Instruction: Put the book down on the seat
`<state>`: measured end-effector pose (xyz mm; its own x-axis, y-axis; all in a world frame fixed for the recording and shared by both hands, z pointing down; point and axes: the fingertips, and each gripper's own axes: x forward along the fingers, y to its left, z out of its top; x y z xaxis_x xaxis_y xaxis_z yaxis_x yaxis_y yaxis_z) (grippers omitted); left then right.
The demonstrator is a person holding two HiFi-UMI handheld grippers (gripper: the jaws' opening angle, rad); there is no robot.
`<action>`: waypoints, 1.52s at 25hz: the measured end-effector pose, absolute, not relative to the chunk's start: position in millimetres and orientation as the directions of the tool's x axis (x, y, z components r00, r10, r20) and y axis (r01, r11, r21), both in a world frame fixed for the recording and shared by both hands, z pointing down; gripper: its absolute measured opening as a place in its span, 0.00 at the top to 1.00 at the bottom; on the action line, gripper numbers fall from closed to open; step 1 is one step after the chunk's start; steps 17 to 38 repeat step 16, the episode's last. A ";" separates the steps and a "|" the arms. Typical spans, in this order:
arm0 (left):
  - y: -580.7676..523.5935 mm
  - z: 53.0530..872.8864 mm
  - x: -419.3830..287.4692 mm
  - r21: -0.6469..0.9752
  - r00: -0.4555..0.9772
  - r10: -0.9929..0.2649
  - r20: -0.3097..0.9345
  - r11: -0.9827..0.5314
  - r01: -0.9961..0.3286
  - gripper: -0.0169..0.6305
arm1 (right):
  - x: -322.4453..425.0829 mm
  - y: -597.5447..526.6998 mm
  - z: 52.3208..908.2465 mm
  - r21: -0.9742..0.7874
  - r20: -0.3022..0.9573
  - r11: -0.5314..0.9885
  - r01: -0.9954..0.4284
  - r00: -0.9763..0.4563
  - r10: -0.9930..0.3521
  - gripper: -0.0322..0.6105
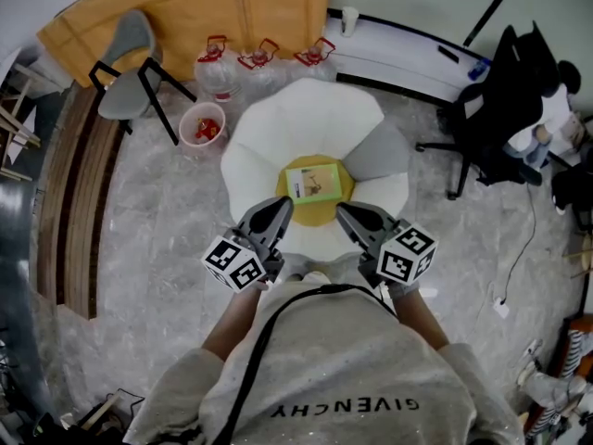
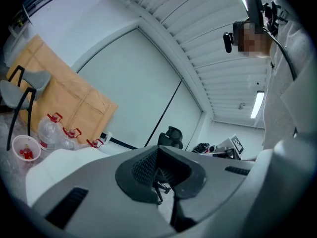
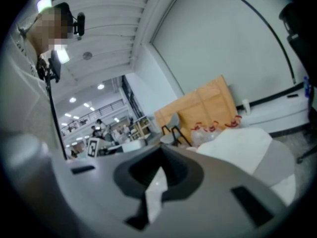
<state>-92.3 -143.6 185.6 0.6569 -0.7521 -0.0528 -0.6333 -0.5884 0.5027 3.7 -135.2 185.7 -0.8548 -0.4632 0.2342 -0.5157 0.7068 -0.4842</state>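
The book (image 1: 315,183), pale with a green border, lies flat on the yellow centre (image 1: 320,213) of the white flower-shaped seat (image 1: 306,123). Nothing is touching it. My left gripper (image 1: 279,209) hangs just short of the book's near left corner, jaws together and empty. Near the book's right corner, my right gripper (image 1: 349,213) is also shut and holds nothing. In the left gripper view the left gripper (image 2: 161,182) tilts up toward the wall and ceiling. The right gripper (image 3: 156,182) in its own view likewise points upward, with the seat (image 3: 242,143) at right.
Three clear water jugs with red handles (image 1: 259,63) and a small bin (image 1: 202,128) stand behind the seat. A grey chair (image 1: 130,63) and cardboard sheet (image 1: 204,7) are at back left, a black office chair (image 1: 491,119) at right, and wooden boards (image 1: 74,202) at left.
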 end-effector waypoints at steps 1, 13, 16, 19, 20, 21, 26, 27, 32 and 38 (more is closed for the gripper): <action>-143.8 187.0 -91.0 0.502 0.660 -0.749 -0.054 -0.592 -0.630 0.94 | 5.4 -135.4 186.5 -0.486 0.237 0.702 -0.521 -0.852 -0.467 0.93; -148.6 195.0 -89.7 0.516 0.668 -0.743 -0.043 -0.589 -0.622 0.94 | 16.5 -139.8 191.6 -0.486 0.256 0.674 -0.556 -0.828 -0.499 0.93; -147.0 195.6 -87.3 0.516 0.668 -0.743 -0.032 -0.585 -0.626 0.94 | 18.8 -138.0 193.1 -0.492 0.260 0.670 -0.556 -0.829 -0.496 0.93; -147.0 195.6 -87.3 0.516 0.668 -0.743 -0.032 -0.585 -0.626 0.94 | 18.8 -138.0 193.1 -0.492 0.260 0.670 -0.556 -0.829 -0.496 0.93; -147.0 195.6 -87.3 0.516 0.668 -0.743 -0.032 -0.585 -0.626 0.94 | 18.8 -138.0 193.1 -0.492 0.260 0.670 -0.556 -0.829 -0.496 0.93; -147.0 195.6 -87.3 0.516 0.668 -0.743 -0.032 -0.585 -0.626 0.94 | 18.8 -138.0 193.1 -0.492 0.260 0.670 -0.556 -0.829 -0.496 0.93; -147.0 195.6 -87.3 0.516 0.668 -0.743 -0.032 -0.585 -0.626 0.94 | 18.8 -138.0 193.1 -0.492 0.260 0.670 -0.556 -0.829 -0.496 0.93; -147.0 195.6 -87.3 0.516 0.668 -0.743 -0.032 -0.585 -0.626 0.94 | 18.8 -138.0 193.1 -0.492 0.260 0.670 -0.556 -0.829 -0.496 0.93; -147.0 195.6 -87.3 0.516 0.668 -0.743 -0.032 -0.585 -0.626 0.94 | 18.8 -138.0 193.1 -0.492 0.260 0.670 -0.556 -0.829 -0.496 0.93; -147.0 195.6 -87.3 0.516 0.668 -0.743 -0.032 -0.585 -0.626 0.94 | 18.8 -138.0 193.1 -0.492 0.260 0.670 -0.556 -0.829 -0.496 0.93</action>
